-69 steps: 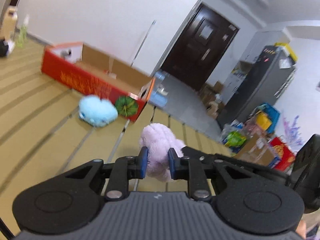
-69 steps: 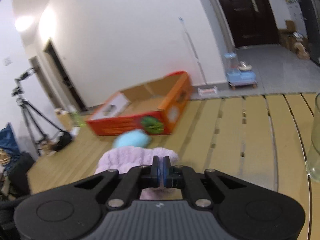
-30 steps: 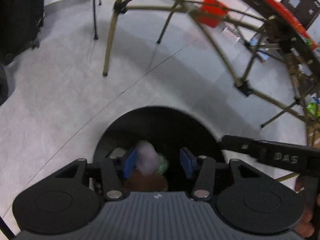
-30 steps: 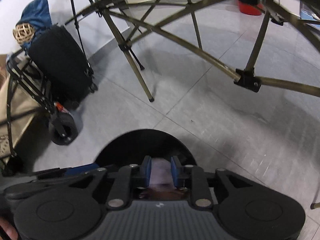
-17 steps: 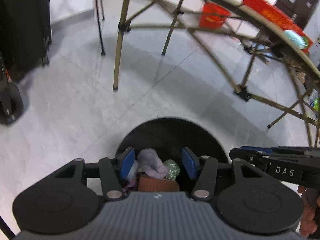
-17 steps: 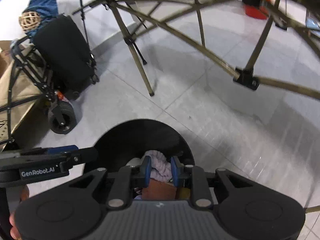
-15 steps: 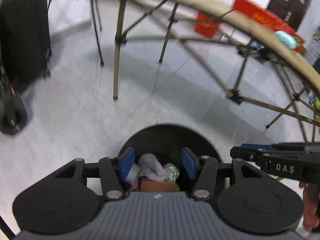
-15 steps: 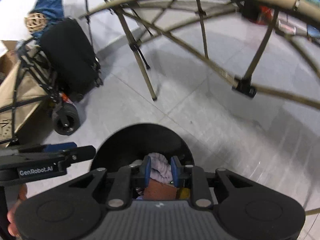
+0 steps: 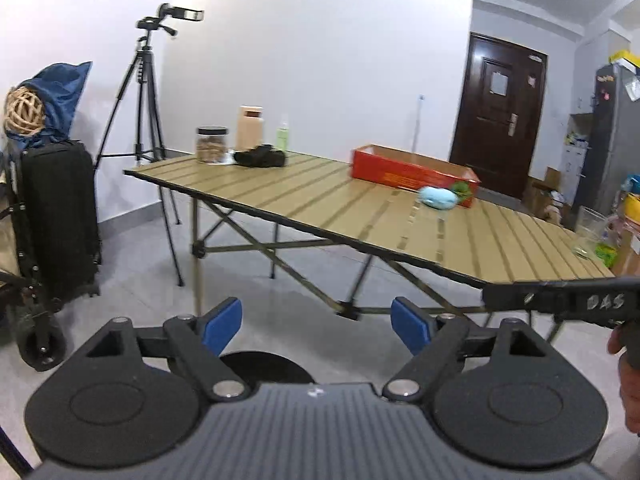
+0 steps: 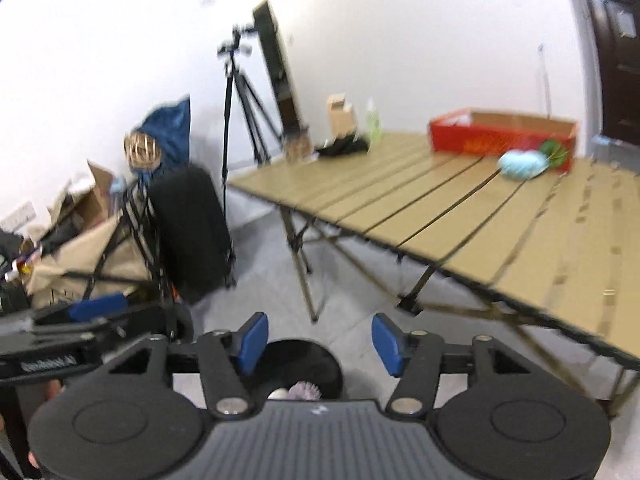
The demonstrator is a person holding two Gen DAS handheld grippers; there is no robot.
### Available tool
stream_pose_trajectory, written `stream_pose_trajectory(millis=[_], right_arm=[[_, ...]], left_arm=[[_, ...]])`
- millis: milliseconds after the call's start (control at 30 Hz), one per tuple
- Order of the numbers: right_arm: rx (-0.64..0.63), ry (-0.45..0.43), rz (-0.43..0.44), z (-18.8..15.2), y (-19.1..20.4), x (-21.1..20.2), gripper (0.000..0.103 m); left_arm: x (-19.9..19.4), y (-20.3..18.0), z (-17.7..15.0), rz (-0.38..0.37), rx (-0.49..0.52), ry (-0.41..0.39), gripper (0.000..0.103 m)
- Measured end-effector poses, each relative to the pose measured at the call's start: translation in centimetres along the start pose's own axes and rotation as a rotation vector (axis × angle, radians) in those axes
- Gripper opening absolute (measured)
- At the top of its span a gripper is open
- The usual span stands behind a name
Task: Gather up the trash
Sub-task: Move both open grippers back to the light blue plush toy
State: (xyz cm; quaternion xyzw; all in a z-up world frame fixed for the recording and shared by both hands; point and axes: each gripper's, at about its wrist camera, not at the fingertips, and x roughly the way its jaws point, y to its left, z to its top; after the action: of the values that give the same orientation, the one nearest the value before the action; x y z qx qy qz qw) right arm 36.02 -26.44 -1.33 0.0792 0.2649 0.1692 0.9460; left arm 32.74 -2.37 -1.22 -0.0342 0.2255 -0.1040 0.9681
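We note a black round bin (image 10: 304,364) on the floor holding a lilac fluffy item (image 10: 305,391), a pale-blue plush (image 9: 437,198) on the slatted table (image 9: 320,200).

Bright, even light; fisheye-bent edges; right view motion-blurred.

table (image 9: 320,204): red box (image 9: 412,174) | blue plush (image 9: 438,199) | jar (image 9: 211,145) | glass (image 9: 590,232)

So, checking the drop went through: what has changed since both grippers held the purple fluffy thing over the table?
Both let it go: purple fluff lies in the black bin. The left gripper and right gripper have just been opening, empty. The blue fluffy thing stays beside the red box.
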Motion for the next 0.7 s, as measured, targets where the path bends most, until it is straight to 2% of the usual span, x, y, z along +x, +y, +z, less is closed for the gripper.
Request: stream_pose_trajectory(millis=[200, 367, 467, 600, 700], right_arm=[[0.077, -0.106, -0.026, 1.6, -4.9, -2.9, 0.058], [0.107, -0.205, -0.109, 7.7, -11.8, -1.8, 0.058], [0.150, -0.241, -0.158, 12.9, -17.1, 1.4, 0.062], [0.283, -0.211, -0.177, 19.6, -25.1, 9.3, 0.062], [0.314, -0.140, -0.193, 22.3, -29.8, 16.9, 0.059]], left_arm=[[2.1, -4.6, 2.4, -0.082, 0.039, -0.013, 0.084], [9.1, -8.8, 7.9, -0.140, 0.067, -0.061, 0.084], [16.0, -10.7, 12.3, -0.207, 0.042, -0.062, 0.084], [28.5, -12.6, 16.8, -0.274, -0.069, 0.061, 0.080], [38.3, -13.7, 18.4, -0.314, -0.129, 0.169, 0.077]])
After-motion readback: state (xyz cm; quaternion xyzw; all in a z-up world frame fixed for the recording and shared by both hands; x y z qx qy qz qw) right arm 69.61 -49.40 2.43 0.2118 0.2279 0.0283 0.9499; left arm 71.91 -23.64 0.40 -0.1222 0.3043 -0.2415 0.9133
